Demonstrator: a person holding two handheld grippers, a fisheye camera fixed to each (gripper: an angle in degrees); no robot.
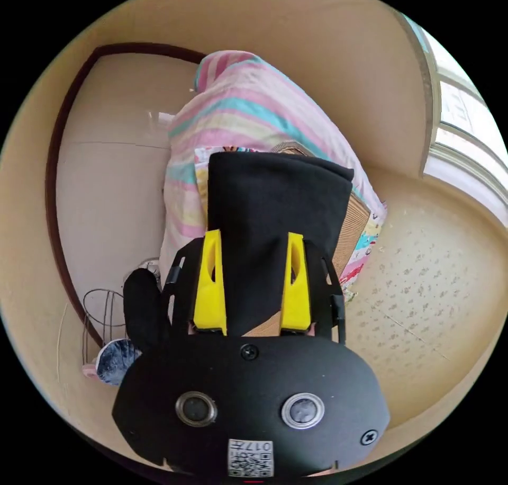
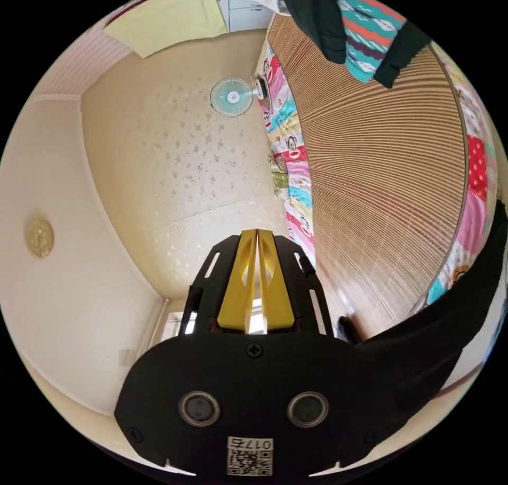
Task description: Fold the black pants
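I'm seeing L tool [image 1: 258,241] gaping wide over folded black pants [image 1: 275,215] lying on woven bed mat [image 1: 353,231], striped quilt [image 1: 238,114] sitting behind, R tool [image 2: 257,236] staying... no, resting w/ jaws pressed together, gripping nothing, wall fan [image 2: 232,96] facing me.

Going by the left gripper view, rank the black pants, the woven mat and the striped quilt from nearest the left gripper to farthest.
1. Black pants: lying between the open jaws of the left gripper.
2. Woven mat: under the pants, showing past their edge.
3. Striped quilt: heaped beyond the pants' far end.
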